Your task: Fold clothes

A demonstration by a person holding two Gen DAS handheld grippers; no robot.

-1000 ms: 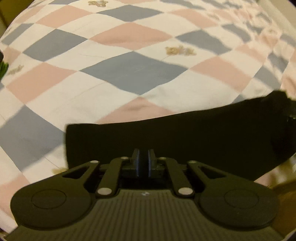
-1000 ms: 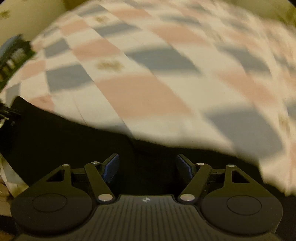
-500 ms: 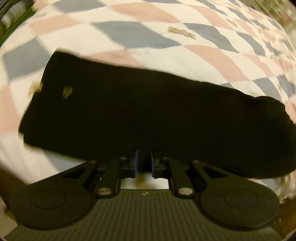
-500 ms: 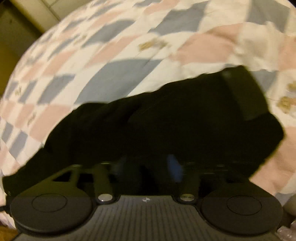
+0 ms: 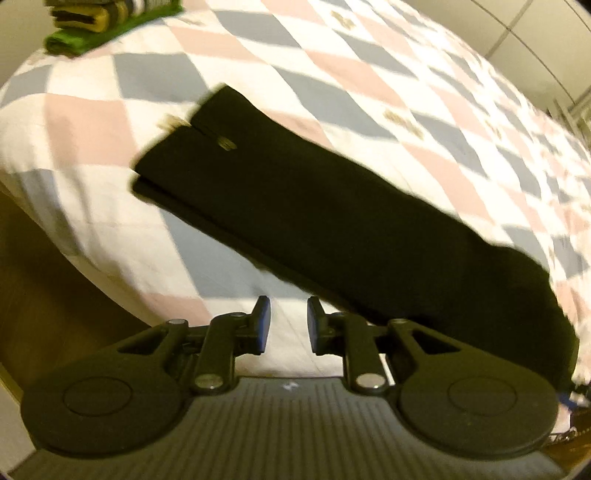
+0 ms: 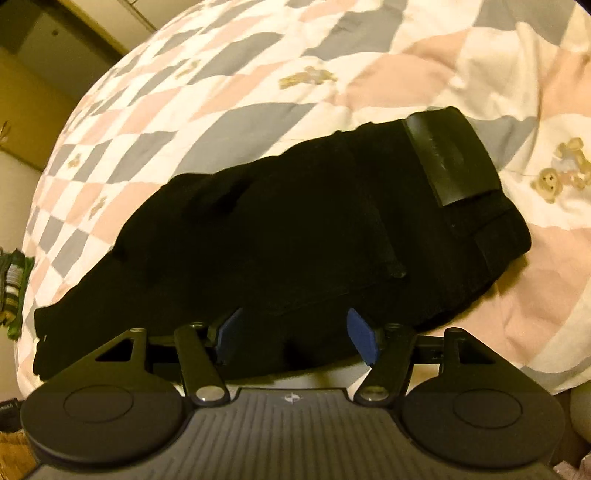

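Lying flat on the checked quilt (image 5: 258,74), the black garment (image 5: 332,206) is folded into a long strip running diagonally; its squared end (image 5: 173,151) points toward the far left corner of the bed, its bulkier end (image 5: 517,295) sits low right, near the bed's front edge; left gripper (image 5: 287,321) jaws part-open with a clear gap, nothing between them, just short of the garment's near long edge, bare quilt under the gap; right gripper (image 6: 293,338) jaws spread wide, blue pads (image 6: 360,338) either side of the garment's near edge, contact cannot be told; waistband (image 6: 450,158) at the right end in the right view, tilted up-right; folded green and striped stack (image 5: 107,18) at the far left corner, well apart; open quilt beyond the garment's far edge on both views; bed edge drops off left of the left gripper, wooden side (image 5: 48,288) below it.
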